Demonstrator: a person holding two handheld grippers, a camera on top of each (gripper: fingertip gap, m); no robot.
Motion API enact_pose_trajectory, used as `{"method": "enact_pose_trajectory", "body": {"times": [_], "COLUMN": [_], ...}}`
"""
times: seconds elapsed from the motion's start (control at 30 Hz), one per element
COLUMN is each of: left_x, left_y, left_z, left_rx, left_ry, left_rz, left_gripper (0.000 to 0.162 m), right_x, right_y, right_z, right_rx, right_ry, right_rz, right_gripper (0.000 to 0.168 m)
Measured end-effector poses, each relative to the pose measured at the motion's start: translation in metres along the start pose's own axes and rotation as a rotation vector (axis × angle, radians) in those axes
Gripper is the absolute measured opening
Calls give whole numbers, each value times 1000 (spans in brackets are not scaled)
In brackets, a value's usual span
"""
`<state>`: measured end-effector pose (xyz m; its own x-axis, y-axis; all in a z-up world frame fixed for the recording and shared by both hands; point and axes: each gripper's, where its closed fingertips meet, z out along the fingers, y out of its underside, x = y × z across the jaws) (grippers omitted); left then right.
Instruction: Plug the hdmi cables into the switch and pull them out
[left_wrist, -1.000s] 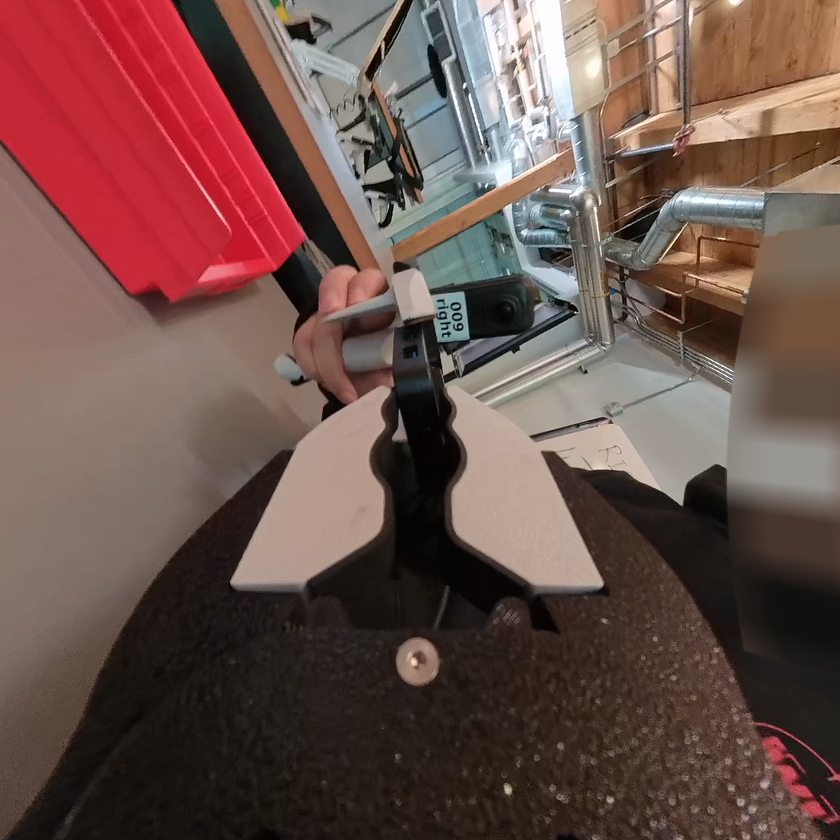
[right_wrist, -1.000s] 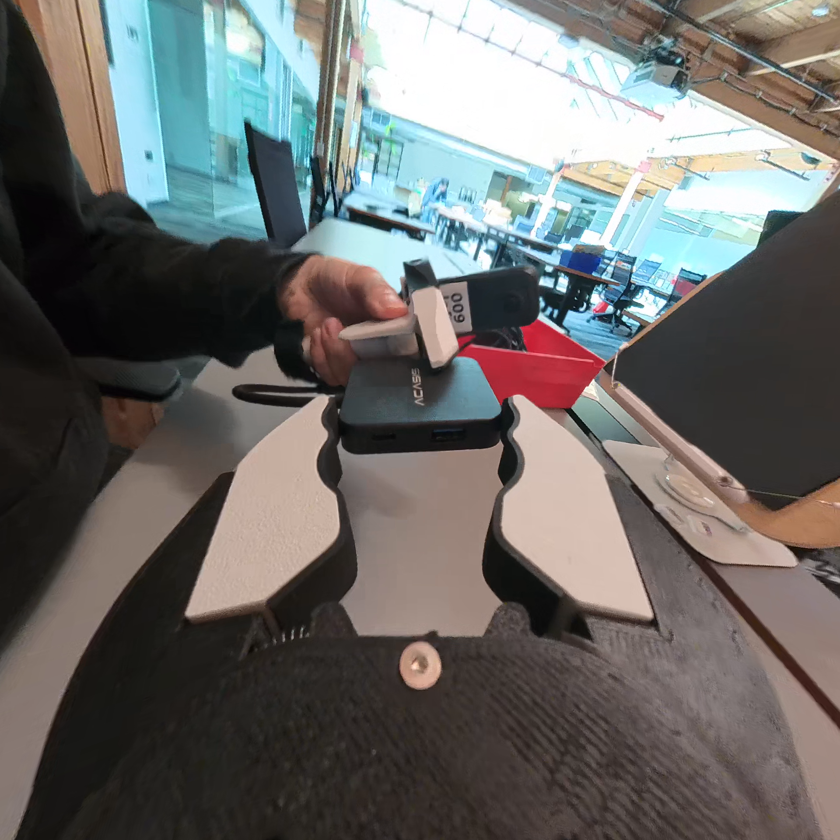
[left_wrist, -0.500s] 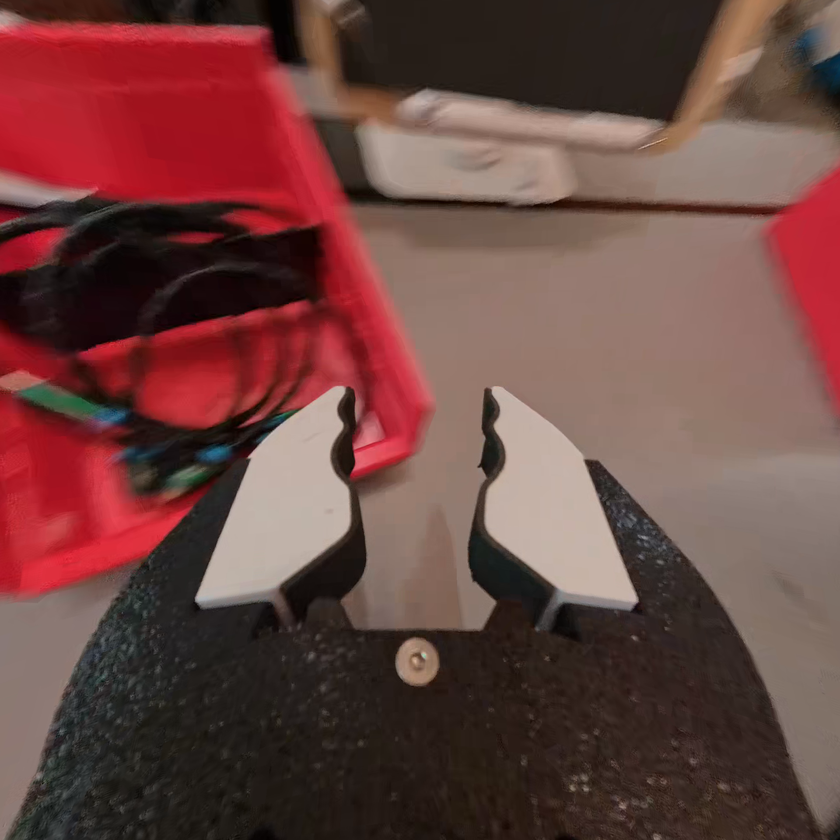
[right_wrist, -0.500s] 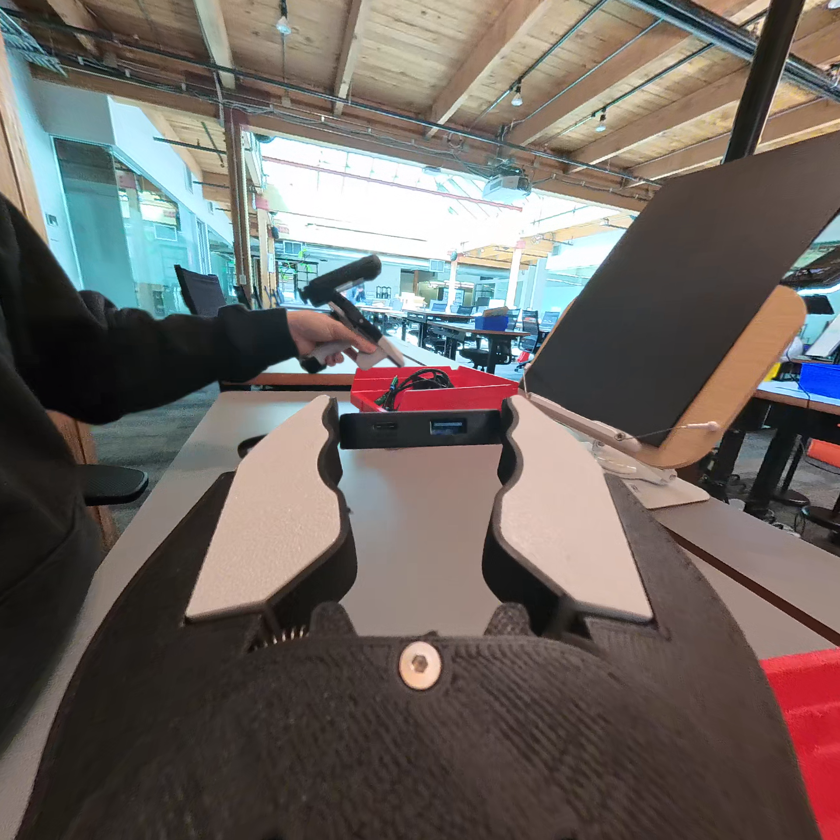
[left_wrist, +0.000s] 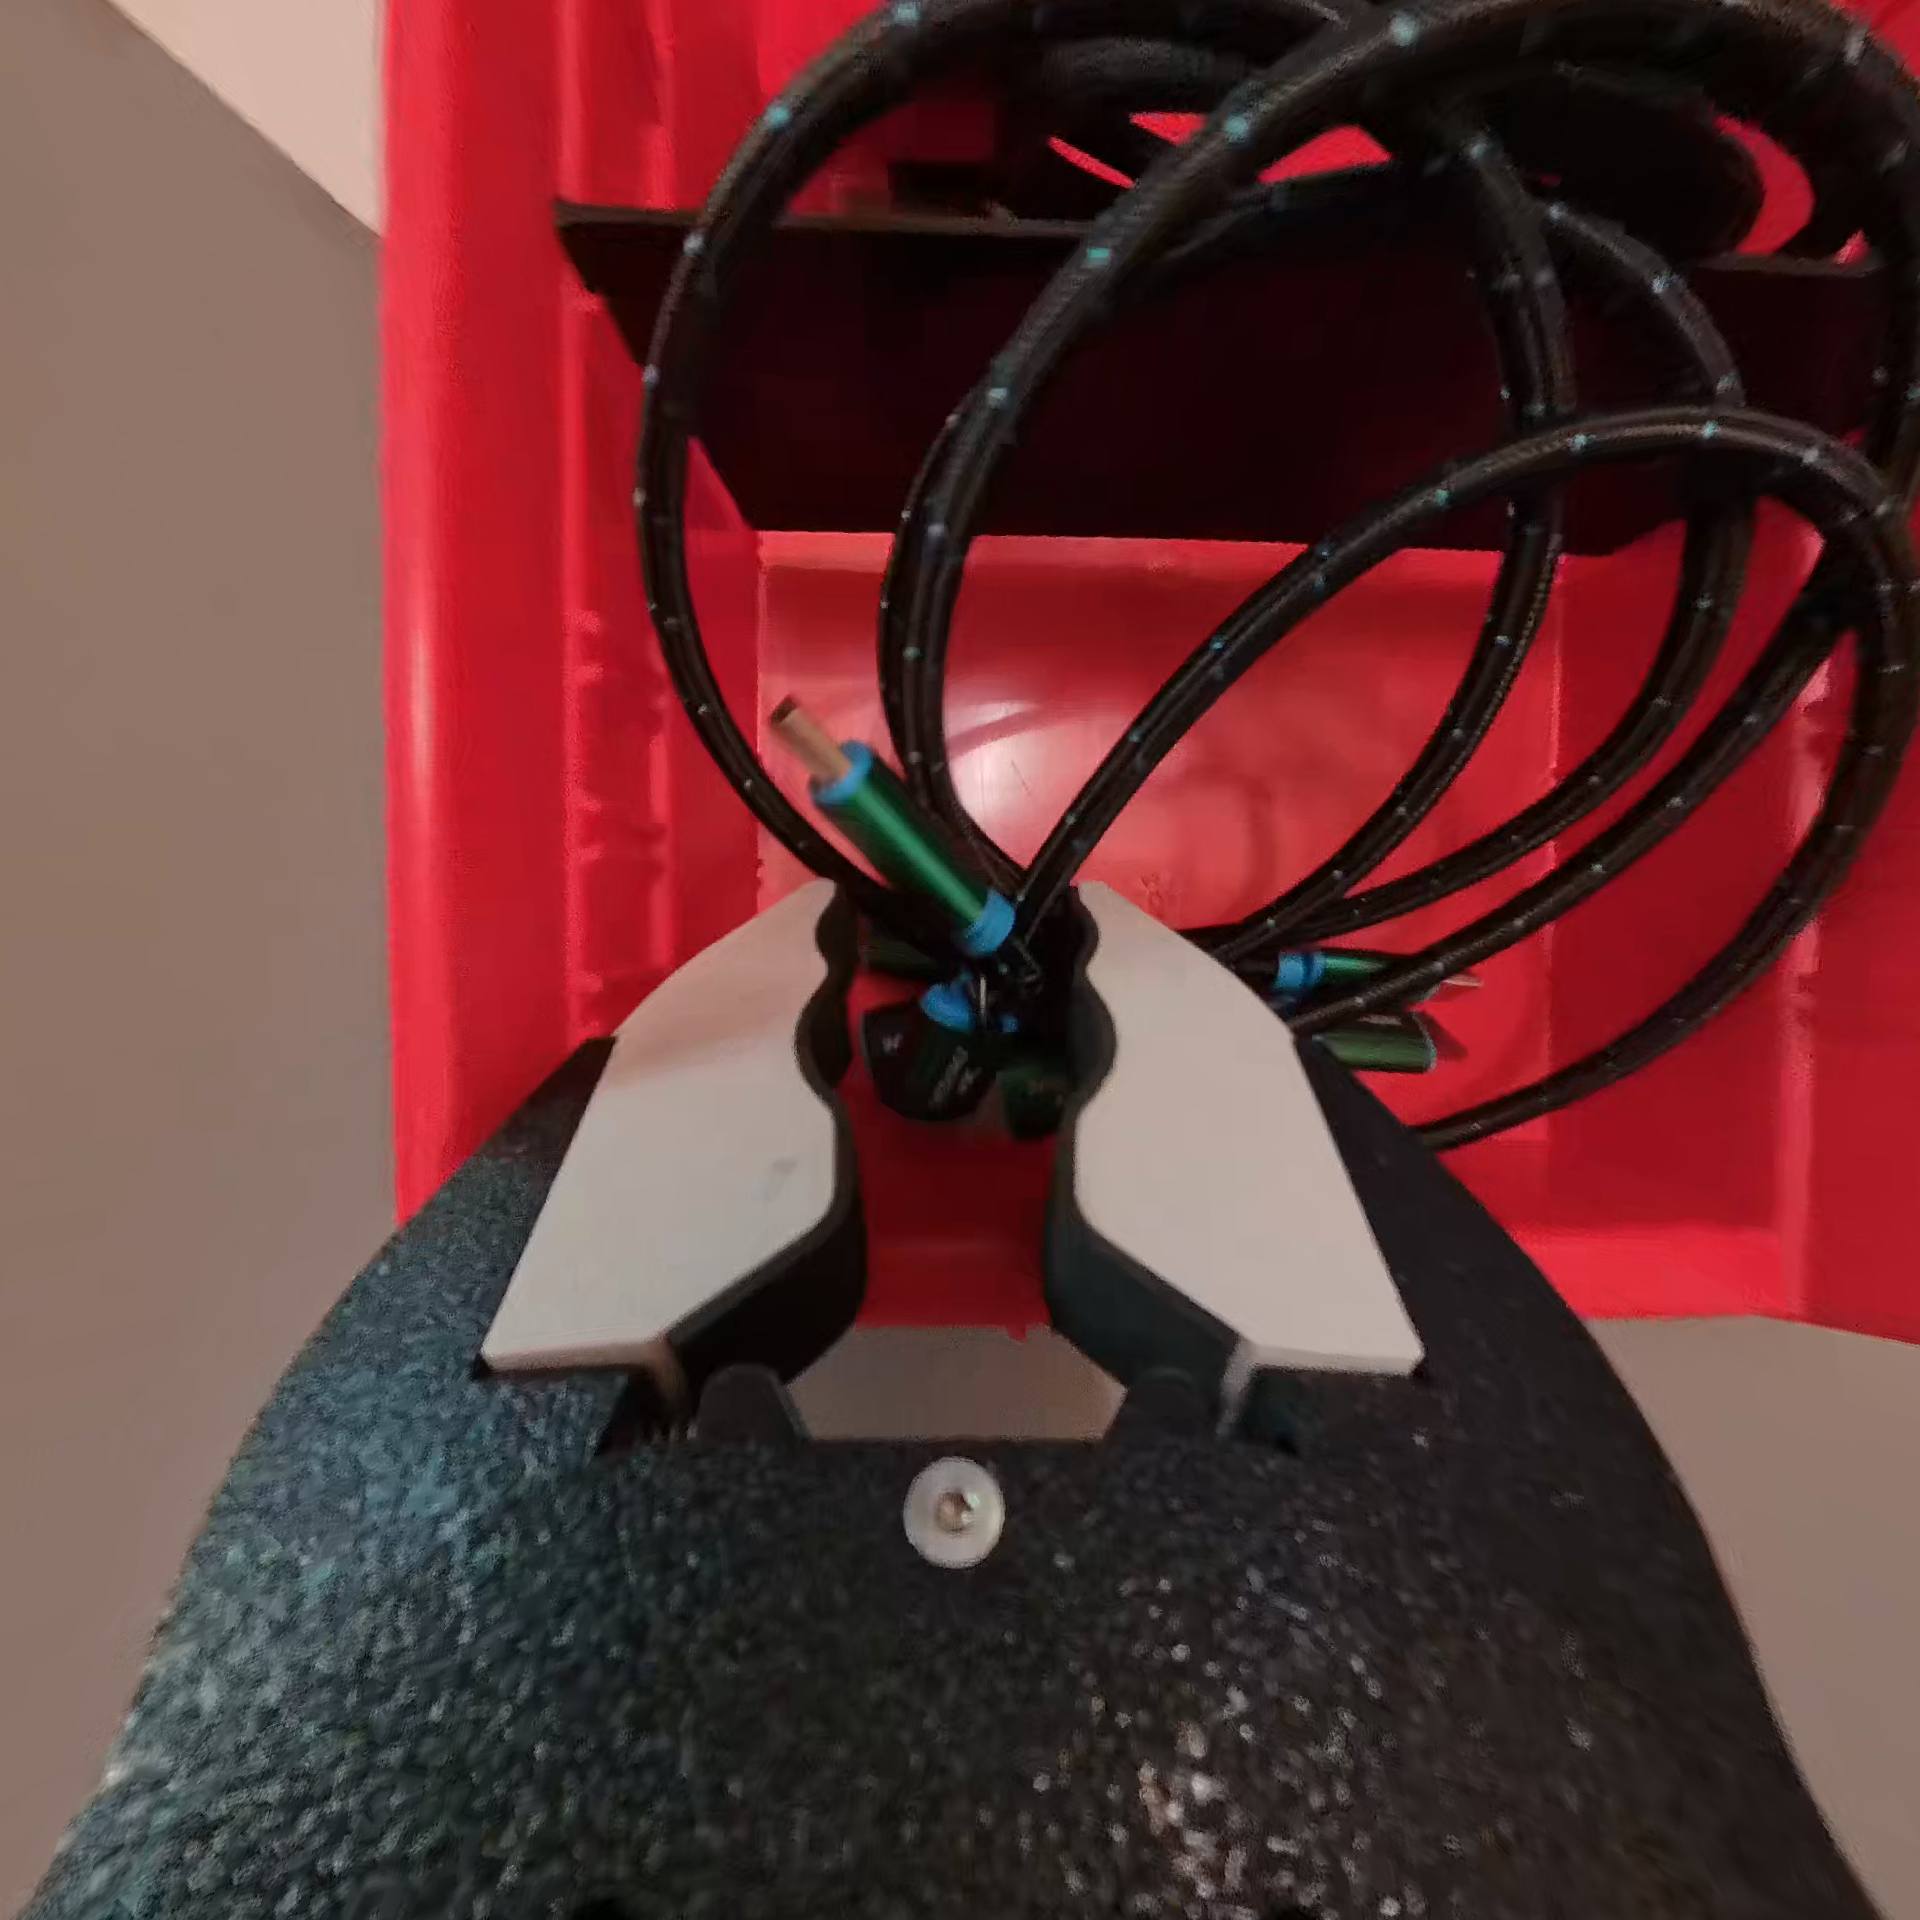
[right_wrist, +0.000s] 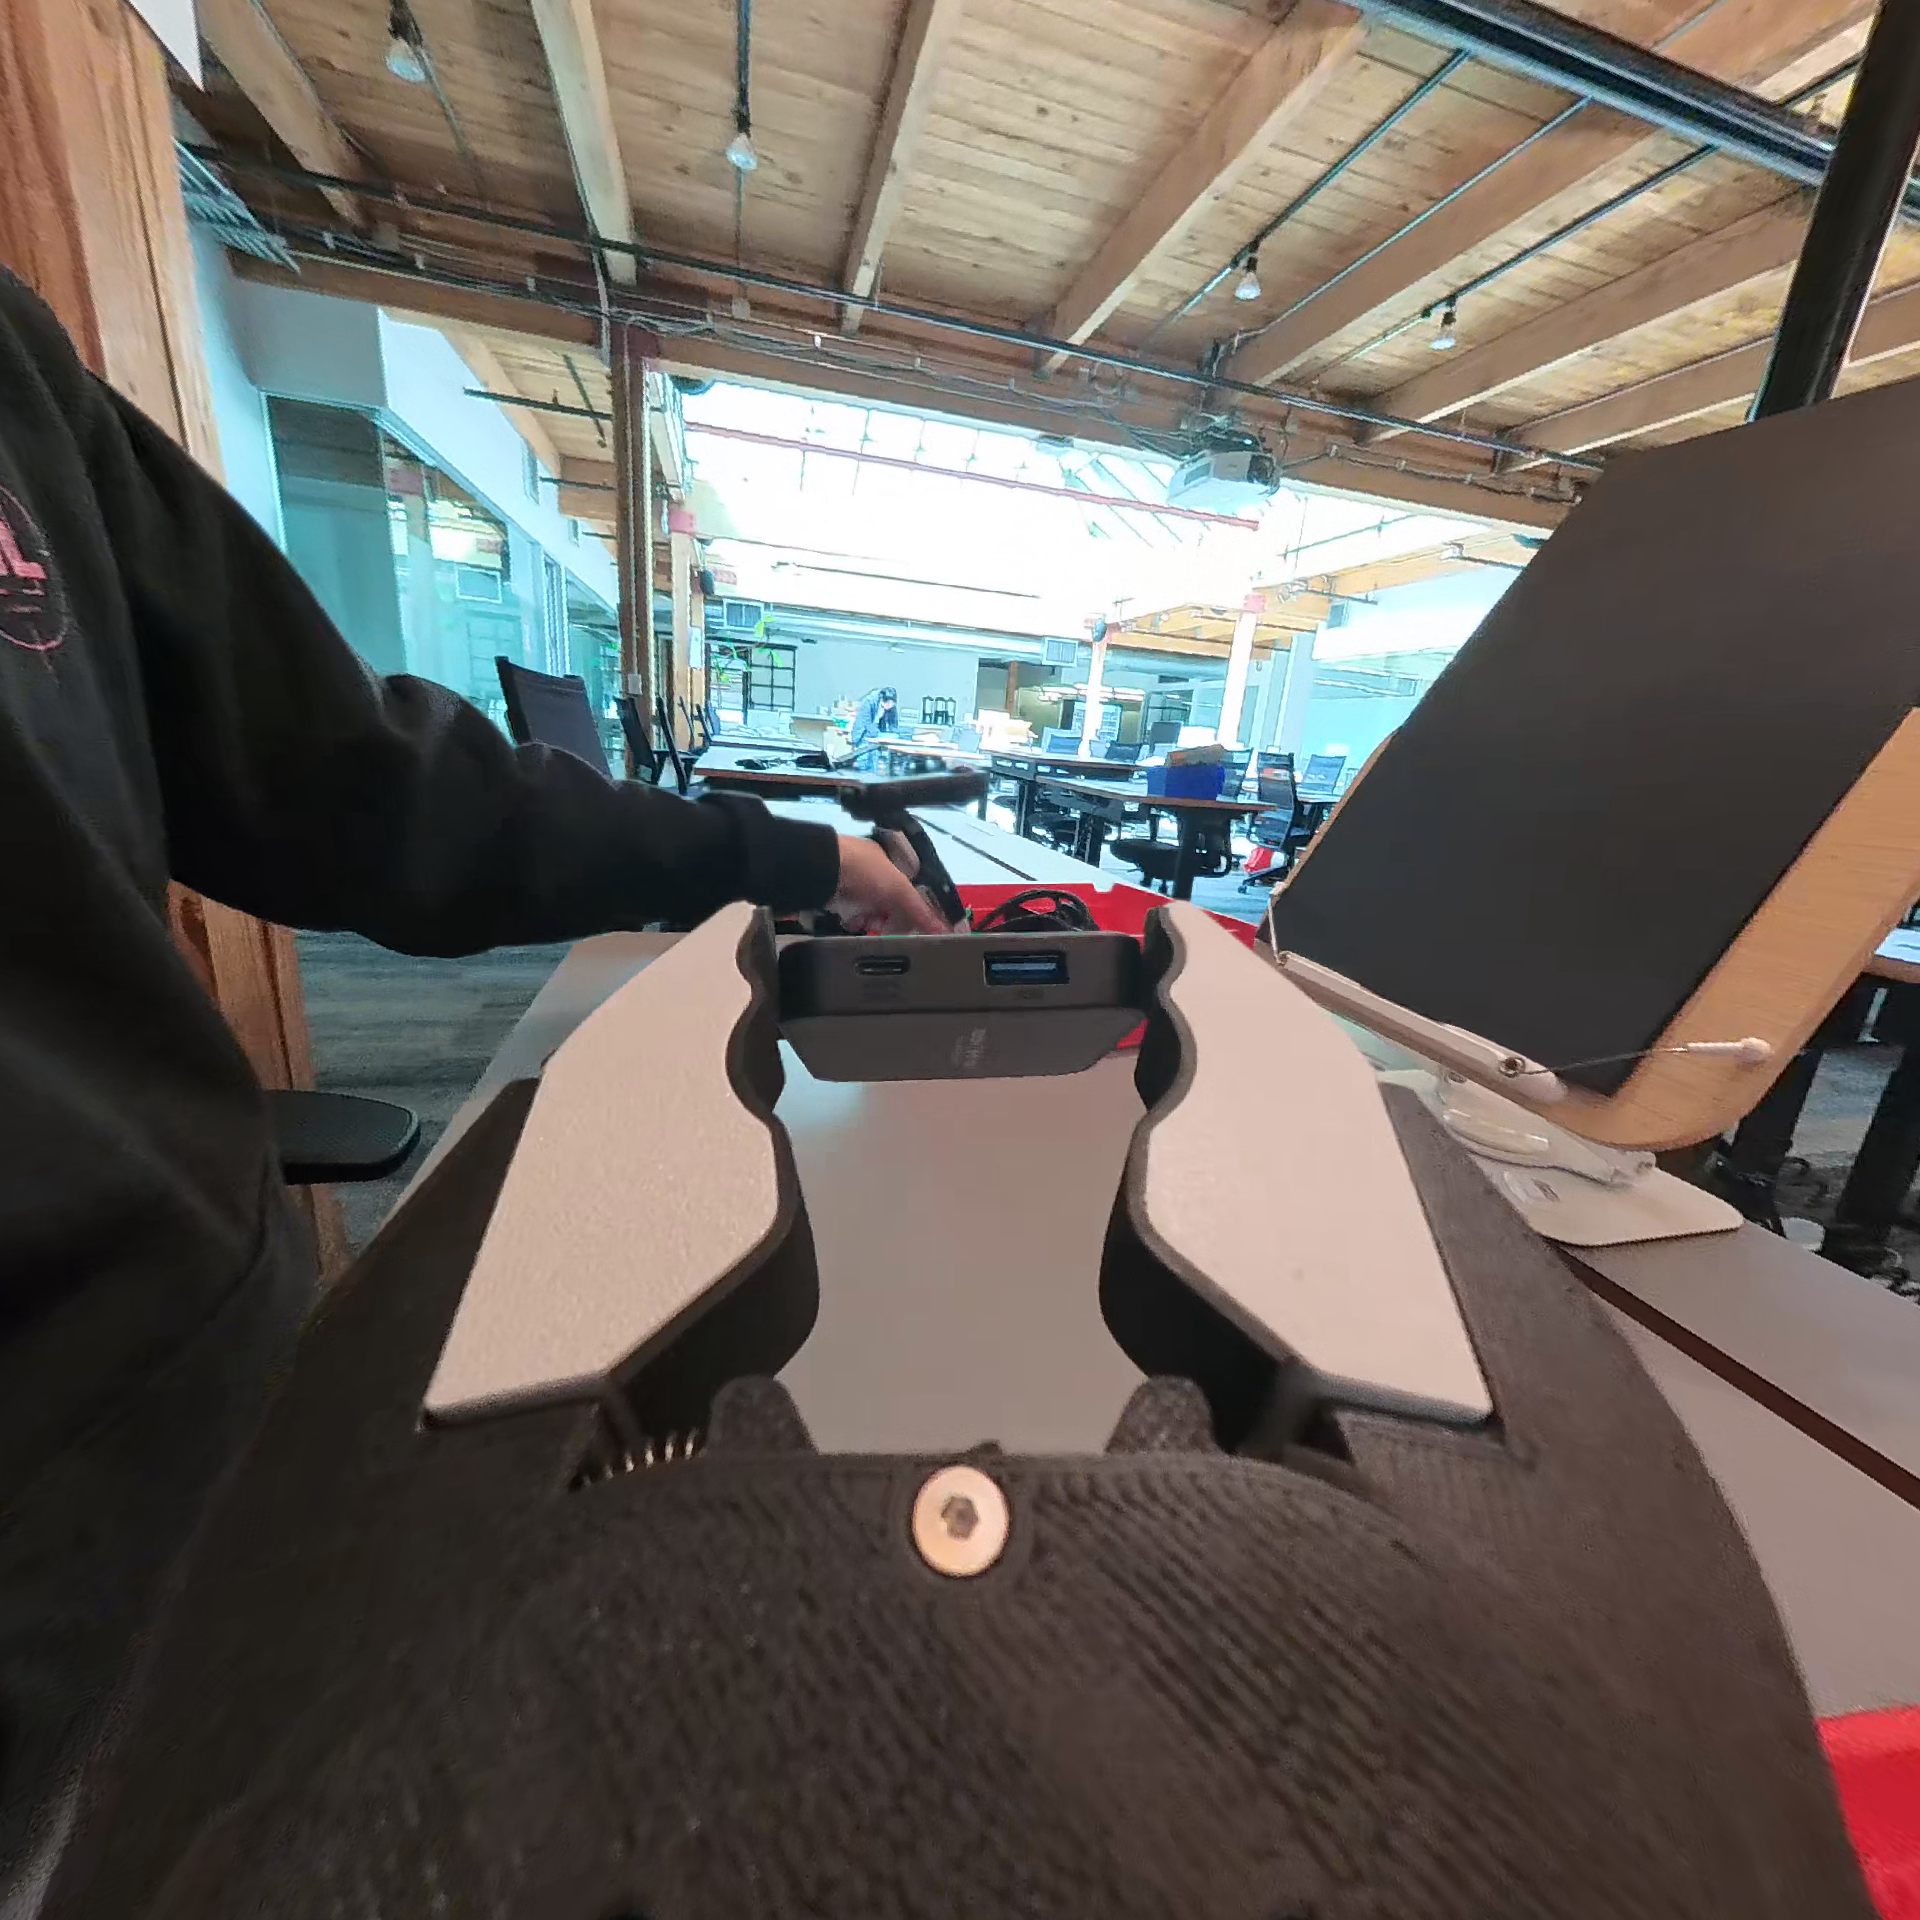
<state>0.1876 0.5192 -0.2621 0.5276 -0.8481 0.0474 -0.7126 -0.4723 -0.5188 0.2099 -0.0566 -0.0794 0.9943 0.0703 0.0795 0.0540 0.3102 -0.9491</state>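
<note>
My left gripper (left_wrist: 956, 920) is open and reaches down into a red bin (left_wrist: 499, 623). It straddles a cluster of green HDMI plugs with blue collars (left_wrist: 940, 1049). One green plug (left_wrist: 894, 831) with a gold tip sticks up past the fingertips. Black braided cables (left_wrist: 675, 468) loop through the bin. My right gripper (right_wrist: 961, 935) is shut on the dark switch (right_wrist: 961, 1003) and holds it by its two ends above the table, ports facing me. In the right wrist view the left gripper (right_wrist: 904, 821) is far off over the same red bin (right_wrist: 1195, 914).
A flat black item (left_wrist: 1143, 395) lies deeper in the bin under the cables. A dark panel on a wooden stand (right_wrist: 1610, 831) with a white base (right_wrist: 1621, 1205) stands at right on the grey table (right_wrist: 956, 1247). A second red bin corner (right_wrist: 1870, 1787) shows at bottom right.
My left gripper let go of the switch, swung to the red bin and dropped in among the cable plugs. My right gripper kept hold of the switch and tilted upward.
</note>
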Motion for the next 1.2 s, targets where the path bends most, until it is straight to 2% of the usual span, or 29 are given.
{"method": "enact_pose_trajectory", "body": {"times": [0.03, 0.13, 0.2, 0.33, 0.5, 0.63, 0.83, 0.93, 1.0, 1.1, 1.2], "left_x": [2, 5, 6, 24, 76, 134, 229, 281, 309, 329, 332], "left_y": [-1, -9, -22, -54, -78, -70, -25, 21, 78, 169, 221], "left_z": [2, -5, -23, -84, -176, -226, -231, -209, -185, -175, -180], "left_rx": [14, 76, 168, 429, 794, 981, 1004, 881, 624, 148, -164], "left_ry": [-3, -18, -55, -174, -288, -318, -260, -71, 276, 858, 1264], "left_rz": [44, 124, 191, 495, 818, 1028, 1372, 1571, 1681, 1707, 1681], "left_gripper": [26, 19, 16, 16, 16, 16, 16, 16, 16, 16, 16], "right_x": [0, 2, 3, 2, -1, -3, -3, -4, -5, -4, -5], "right_y": [0, -3, -5, -6, -7, -9, -14, -12, -12, -15, -14], "right_z": [0, -3, -6, -6, -2, 0, -4, -5, -6, -10, -10], "right_rx": [1, 18, 44, 65, 74, 71, 128, 124, 138, 190, 191], "right_ry": [-1, 2, -1, -19, -41, -42, -54, -67, -78, -101, -109], "right_rz": [1, 9, 25, 40, 42, 32, 72, 77, 88, 127, 134], "right_gripper": [68, 68, 68, 68, 68, 68, 68, 68, 68, 68, 68]}}
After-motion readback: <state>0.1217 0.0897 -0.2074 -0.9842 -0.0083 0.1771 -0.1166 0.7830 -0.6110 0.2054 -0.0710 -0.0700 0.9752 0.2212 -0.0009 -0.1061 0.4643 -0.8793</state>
